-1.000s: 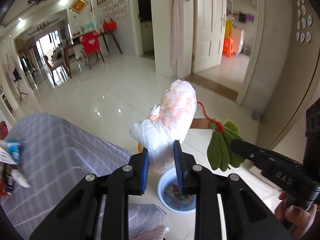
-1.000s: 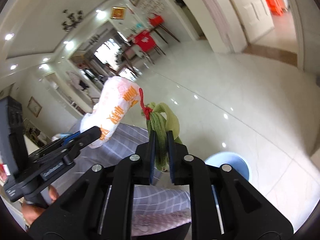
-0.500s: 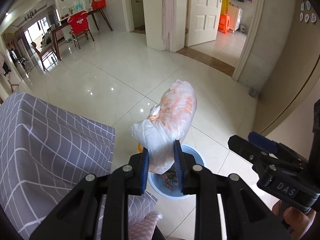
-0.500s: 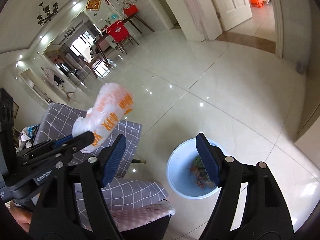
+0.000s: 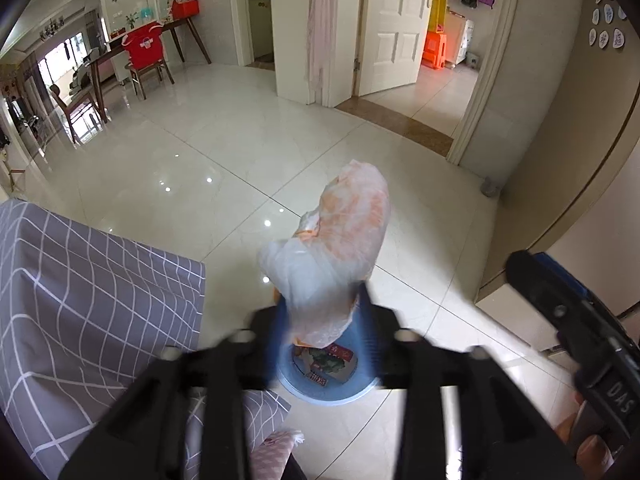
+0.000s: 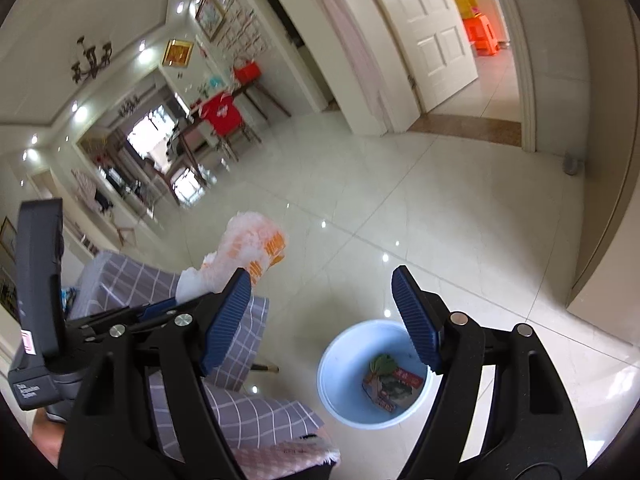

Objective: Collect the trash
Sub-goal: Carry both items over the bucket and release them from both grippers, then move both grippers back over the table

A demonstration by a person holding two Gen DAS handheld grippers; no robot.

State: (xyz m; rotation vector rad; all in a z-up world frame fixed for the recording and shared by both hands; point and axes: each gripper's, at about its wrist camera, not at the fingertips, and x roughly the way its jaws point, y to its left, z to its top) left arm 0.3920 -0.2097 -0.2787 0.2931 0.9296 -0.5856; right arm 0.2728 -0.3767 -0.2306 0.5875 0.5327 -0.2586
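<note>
A crumpled white plastic bag point(image 5: 336, 252) with orange print sits between the blurred fingers of my left gripper point(image 5: 322, 332), whose jaws are spreading apart above the light blue bin point(image 5: 332, 394). The bag also shows in the right wrist view point(image 6: 244, 256). My right gripper point(image 6: 322, 316) is wide open and empty above the blue bin point(image 6: 344, 364). Inside the bin lie wrappers and the green leafy bundle point(image 6: 394, 384).
A table under a grey checked cloth point(image 5: 88, 288) stands left of the bin, with a pink cushion point(image 5: 276, 456) at its edge. A beige wall point(image 5: 568, 160) and doorway are on the right. Glossy tiled floor point(image 5: 240, 152) stretches ahead to a dining table with a red-covered chair point(image 5: 144, 46).
My right gripper opened and dropped the green bundle into the bin. My left gripper carried the bag over the bin and its jaws are now widening, blurred by motion.
</note>
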